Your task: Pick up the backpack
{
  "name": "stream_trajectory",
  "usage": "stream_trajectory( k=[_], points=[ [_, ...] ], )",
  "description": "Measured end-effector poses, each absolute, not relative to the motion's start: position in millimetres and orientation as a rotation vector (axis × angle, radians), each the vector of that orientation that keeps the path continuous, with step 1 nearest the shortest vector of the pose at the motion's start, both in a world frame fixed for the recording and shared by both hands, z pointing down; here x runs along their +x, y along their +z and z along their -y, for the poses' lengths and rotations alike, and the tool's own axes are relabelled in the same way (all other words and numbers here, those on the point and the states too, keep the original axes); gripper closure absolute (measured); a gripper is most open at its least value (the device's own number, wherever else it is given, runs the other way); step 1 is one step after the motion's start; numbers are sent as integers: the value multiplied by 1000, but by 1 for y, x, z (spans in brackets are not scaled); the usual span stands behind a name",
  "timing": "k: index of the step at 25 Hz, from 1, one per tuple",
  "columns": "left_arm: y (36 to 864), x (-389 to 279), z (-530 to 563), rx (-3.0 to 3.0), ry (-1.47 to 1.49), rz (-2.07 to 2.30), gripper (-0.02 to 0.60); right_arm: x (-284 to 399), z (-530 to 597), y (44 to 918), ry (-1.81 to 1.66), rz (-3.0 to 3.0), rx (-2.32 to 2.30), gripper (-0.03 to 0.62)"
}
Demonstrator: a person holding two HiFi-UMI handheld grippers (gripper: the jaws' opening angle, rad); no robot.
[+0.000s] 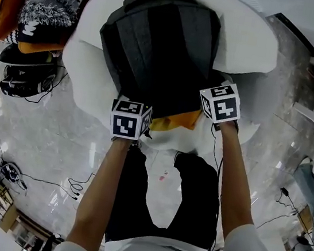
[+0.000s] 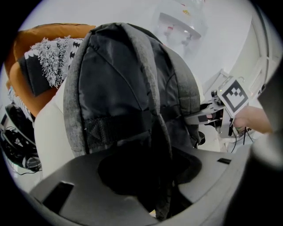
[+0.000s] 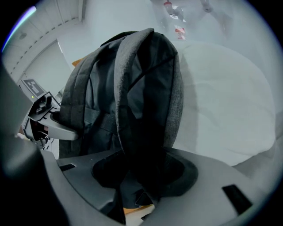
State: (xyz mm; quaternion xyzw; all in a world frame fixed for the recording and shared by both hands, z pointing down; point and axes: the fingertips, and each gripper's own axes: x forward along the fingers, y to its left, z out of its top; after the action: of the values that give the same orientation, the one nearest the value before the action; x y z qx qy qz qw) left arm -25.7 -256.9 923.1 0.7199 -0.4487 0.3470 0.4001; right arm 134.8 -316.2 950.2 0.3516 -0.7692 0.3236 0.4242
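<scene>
On the white seat (image 1: 246, 47) the grey backpack (image 1: 156, 46) lies straps up. At the seat's front edge I hold the left gripper (image 2: 164, 207) and the right gripper (image 3: 130, 205) with jaws wide; one shoulder strap (image 2: 148, 79) runs between the left pair, the other strap (image 3: 132, 88) between the right.

The bare left forearm (image 1: 103, 187) and right forearm (image 1: 236, 177) stretch forward side by side, angled steeply down. The grey left tongs (image 1: 130, 118) and matching right tongs (image 1: 220, 103) stand with jaws apart.
</scene>
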Motion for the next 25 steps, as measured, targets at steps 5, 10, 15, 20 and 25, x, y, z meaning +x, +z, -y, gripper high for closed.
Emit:
stream_trajectory(
  k=[5,10,15,20,25],
  points=[
    [933,-27,261,1813,901,1171,377,133,321,959,806,1925,882,428],
    [933,-30,262,1805,857,1190,388,131,324,962,806,1924,893,428],
    [935,-36,262,1788,826,1209,431,132,326,963,807,1910,925,428],
    [936,-34,257,1781,830,1173,489,137,321,960,752,1835,908,484],
    [932,-30,255,1810,809,1128,525,135,316,954,787,1835,897,503]
  ],
)
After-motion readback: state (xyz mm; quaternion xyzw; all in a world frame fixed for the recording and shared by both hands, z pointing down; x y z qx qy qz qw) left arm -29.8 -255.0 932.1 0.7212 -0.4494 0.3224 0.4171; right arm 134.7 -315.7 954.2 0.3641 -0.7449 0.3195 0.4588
